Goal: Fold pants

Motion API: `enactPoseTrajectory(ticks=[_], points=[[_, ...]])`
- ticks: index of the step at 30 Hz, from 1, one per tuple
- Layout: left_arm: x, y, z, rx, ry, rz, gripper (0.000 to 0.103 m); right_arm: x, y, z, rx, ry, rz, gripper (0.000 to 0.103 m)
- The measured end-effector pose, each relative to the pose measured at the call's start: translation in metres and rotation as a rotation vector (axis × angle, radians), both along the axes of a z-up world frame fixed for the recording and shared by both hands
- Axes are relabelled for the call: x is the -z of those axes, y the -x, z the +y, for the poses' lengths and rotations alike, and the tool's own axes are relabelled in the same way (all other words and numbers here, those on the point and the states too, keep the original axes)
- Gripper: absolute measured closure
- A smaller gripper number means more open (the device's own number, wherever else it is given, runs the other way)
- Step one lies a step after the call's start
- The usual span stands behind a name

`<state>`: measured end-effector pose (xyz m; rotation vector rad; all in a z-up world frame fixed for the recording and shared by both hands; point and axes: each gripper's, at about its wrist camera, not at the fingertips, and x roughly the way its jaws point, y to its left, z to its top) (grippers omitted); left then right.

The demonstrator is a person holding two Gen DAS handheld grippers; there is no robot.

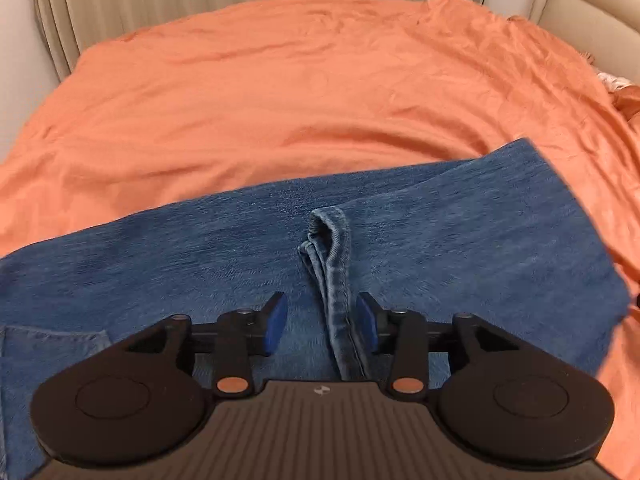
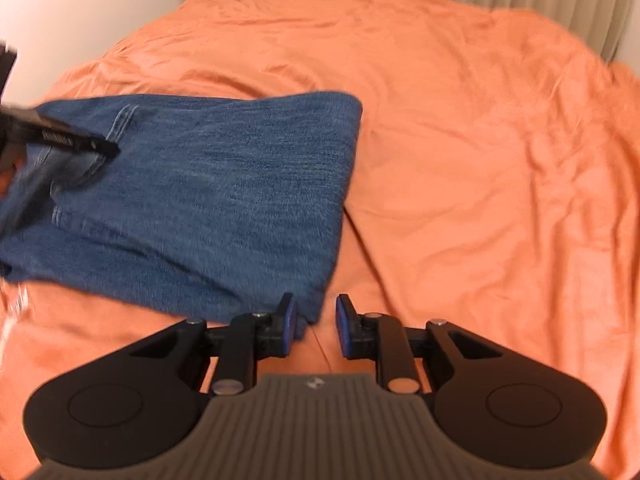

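Blue jeans (image 1: pixel 180 264) lie folded on the orange bedsheet (image 1: pixel 280 100). My left gripper (image 1: pixel 322 320) hangs just above them, open. A bunched, stitched hem of denim (image 1: pixel 336 280) runs up between its blue pads, closer to the right-hand one; neither pad presses on it. In the right wrist view the folded jeans (image 2: pixel 224 184) fill the left half. My right gripper (image 2: pixel 316 320) sits at their near right corner, jaws narrowly apart, with orange sheet showing in the gap and the denim corner beside the left pad. One black finger (image 2: pixel 80 142) of the left gripper reaches over the jeans near a pocket.
The wrinkled orange sheet (image 2: pixel 480 160) spreads wide to the right of and beyond the jeans. Beige pleated curtains (image 1: pixel 200 0) hang behind the bed. A padded beige headboard (image 1: pixel 592 4) and crumpled bedding (image 1: pixel 616 84) are at the far right. A white wall (image 2: pixel 80 12) is at the left.
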<state>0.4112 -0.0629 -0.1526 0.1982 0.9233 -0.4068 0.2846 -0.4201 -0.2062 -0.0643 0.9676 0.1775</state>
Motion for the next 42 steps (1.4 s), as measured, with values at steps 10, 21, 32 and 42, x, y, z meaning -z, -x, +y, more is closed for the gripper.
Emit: enactPoseTrajectory(ticks=[10,21,32,42], points=[[-0.009,0.063,-0.01,0.06,0.029,-0.001,0.056,0.013,0.032,0.044,-0.111,0.186,-0.15,0.067],[0.024,0.061,-0.019,-0.008,-0.03,0.108,0.076,0.05,0.023,0.093,-0.316,0.605,-0.237,0.068],[0.034,0.058,-0.042,0.077,-0.15,0.097,0.077,0.047,0.015,0.06,-0.307,0.524,-0.167,0.1],[0.023,0.062,-0.037,0.117,-0.203,0.154,0.072,0.035,0.025,0.054,-0.322,0.495,-0.12,0.103]])
